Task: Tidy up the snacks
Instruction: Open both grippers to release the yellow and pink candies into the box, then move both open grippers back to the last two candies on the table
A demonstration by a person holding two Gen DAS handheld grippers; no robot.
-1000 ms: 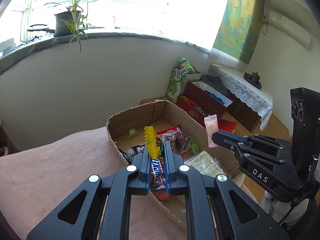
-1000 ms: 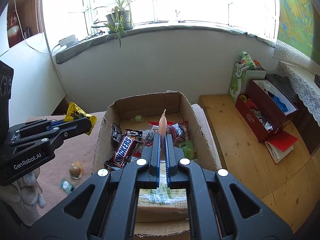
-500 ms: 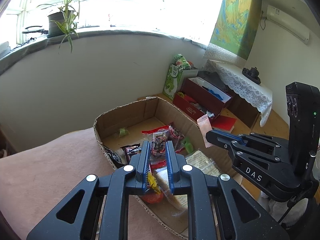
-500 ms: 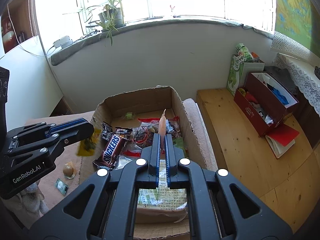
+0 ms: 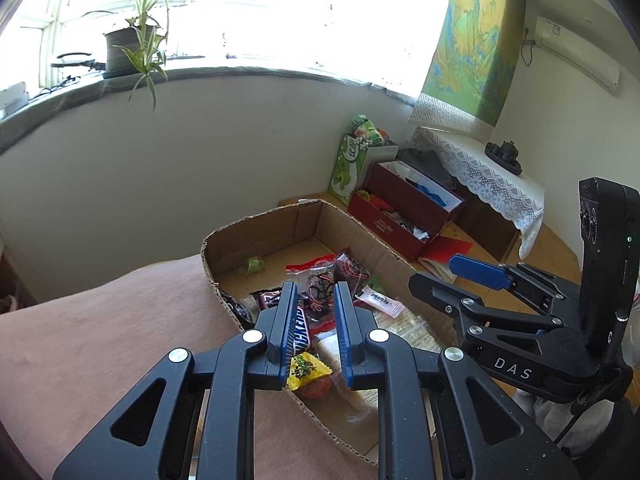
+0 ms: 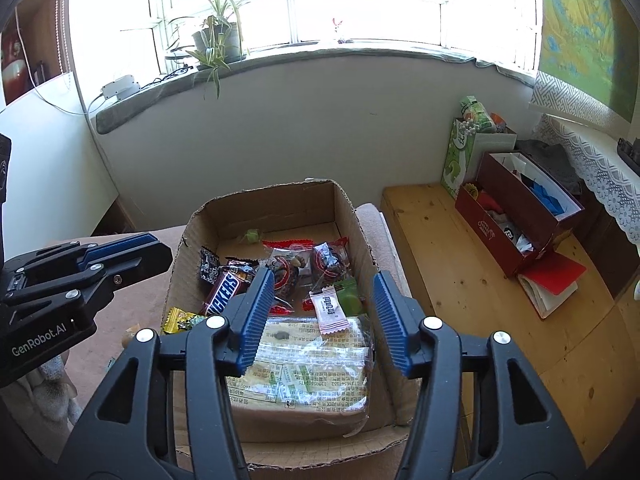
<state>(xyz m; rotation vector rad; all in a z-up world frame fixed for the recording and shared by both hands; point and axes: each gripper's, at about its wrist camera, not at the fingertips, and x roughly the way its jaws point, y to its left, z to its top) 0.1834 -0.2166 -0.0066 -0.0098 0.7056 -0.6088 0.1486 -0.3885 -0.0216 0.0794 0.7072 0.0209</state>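
Both grippers have nothing in their fingers as I look down on the box. On my right gripper (image 6: 324, 316) the jaws have just been opening and stand wide apart — nothing pressed between them, only the box contents seen through the gap. My left gripper (image 5: 314, 328) has also been opening, just a little; its blue pads are parted by a narrow gap and grip nothing.

Nearest in the cardboard box (image 6: 276, 204) lies a big clear-wrapped pack (image 6: 308, 372) with green print, flat on the floor. A pink sachet (image 6: 330, 310) rests on its far edge, between my right fingers in view. At the near left wall sits a yellow packet (image 6: 178, 320), inside the box, beside a red round sweet (image 5: 316, 386). Just past it a Snickers bar (image 6: 224, 292) lies slanted, with dark wrappers next to it.

Further in, red-and-clear sweet bags (image 6: 316, 260) are heaped in the middle — a small green sweet (image 6: 251, 235) sits alone near the far wall.

The box stands on a pinkish cloth (image 5: 100, 340). To the right is a wooden bench (image 6: 460, 272), then a dark red box (image 6: 516, 216) and a green bag (image 6: 460, 152). Farthest, a potted plant (image 6: 216, 40) stands on the windowsill.
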